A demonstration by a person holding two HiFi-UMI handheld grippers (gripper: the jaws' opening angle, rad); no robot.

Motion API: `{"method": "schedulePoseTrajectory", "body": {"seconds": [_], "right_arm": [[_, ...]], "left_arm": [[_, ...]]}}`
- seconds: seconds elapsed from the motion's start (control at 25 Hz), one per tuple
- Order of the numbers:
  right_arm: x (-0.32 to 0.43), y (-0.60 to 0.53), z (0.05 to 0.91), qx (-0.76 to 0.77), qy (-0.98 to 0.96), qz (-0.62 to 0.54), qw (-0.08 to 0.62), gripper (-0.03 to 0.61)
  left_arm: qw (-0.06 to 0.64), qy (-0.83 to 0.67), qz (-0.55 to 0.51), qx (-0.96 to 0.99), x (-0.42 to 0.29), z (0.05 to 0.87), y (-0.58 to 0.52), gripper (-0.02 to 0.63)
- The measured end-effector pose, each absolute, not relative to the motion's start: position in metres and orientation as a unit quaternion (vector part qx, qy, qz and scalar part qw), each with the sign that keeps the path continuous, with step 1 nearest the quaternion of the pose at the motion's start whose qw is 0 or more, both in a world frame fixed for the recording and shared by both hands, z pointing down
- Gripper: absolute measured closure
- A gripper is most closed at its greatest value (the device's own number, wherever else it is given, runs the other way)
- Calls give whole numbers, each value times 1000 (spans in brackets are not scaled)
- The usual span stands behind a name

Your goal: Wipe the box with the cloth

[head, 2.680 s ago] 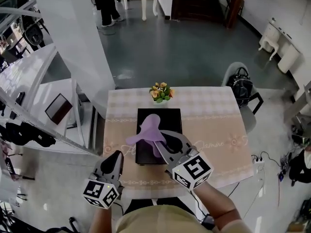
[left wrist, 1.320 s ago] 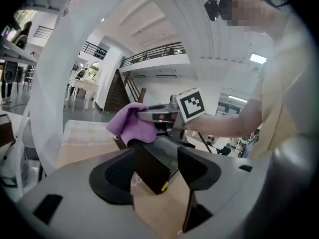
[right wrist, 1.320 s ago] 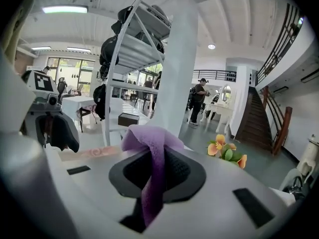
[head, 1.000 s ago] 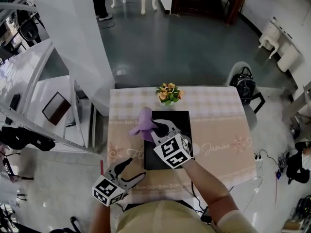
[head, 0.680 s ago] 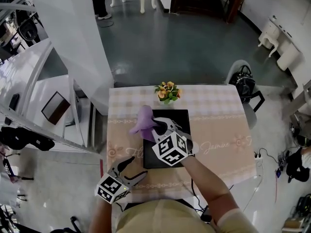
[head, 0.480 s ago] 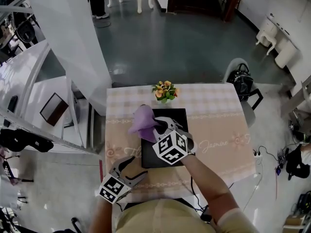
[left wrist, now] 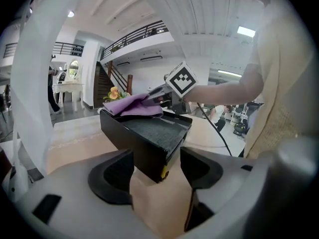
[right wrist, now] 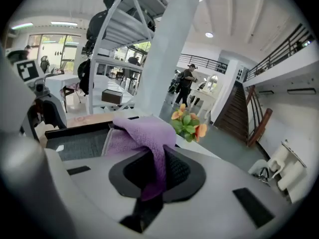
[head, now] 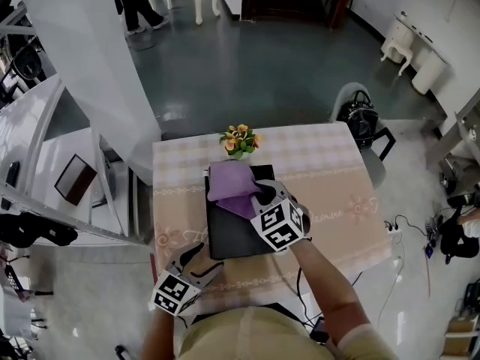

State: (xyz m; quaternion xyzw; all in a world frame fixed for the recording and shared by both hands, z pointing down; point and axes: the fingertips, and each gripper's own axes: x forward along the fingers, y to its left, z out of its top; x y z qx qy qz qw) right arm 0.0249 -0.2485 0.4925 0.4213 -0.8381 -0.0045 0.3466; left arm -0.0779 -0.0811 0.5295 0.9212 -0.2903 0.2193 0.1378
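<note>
A black box point(head: 229, 231) lies on the table point(head: 322, 178). A purple cloth point(head: 232, 182) is spread over the box's far left part. My right gripper point(head: 260, 195) is shut on the cloth point(right wrist: 142, 131), a fold of which is pinched between its jaws point(right wrist: 155, 171) above the box top point(right wrist: 82, 141). My left gripper point(head: 196, 261) stands open at the box's near left corner. In the left gripper view that corner point(left wrist: 149, 133) sits between the jaws of the left gripper point(left wrist: 157, 171), and the cloth point(left wrist: 132, 105) shows at the far end.
A small pot of orange flowers point(head: 238, 141) stands just beyond the box, near the table's far edge. A chair with a black bag point(head: 360, 122) is at the table's far right corner. A white pillar point(head: 90, 66) rises to the left.
The right gripper has dragged the cloth from overhanging the box's left edge to the right, onto the far part of the top. The left gripper has closed in on the near left corner.
</note>
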Motion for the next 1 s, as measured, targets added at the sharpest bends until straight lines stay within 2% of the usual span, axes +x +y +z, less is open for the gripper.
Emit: {"method": "schedulePoseTrajectory", "body": {"seconds": [0.56, 0.8, 1.0], "right_arm": [[118, -220, 482, 502, -789, 22, 354, 522], [134, -210, 449, 532, -785, 7, 318, 522], [116, -202, 397, 529, -805, -28, 266, 522]], "left_arm": [[140, -289, 219, 921, -69, 529, -82, 342], [135, -288, 219, 922, -69, 529, -83, 343], [135, -291, 219, 922, -69, 530, -83, 342]]}}
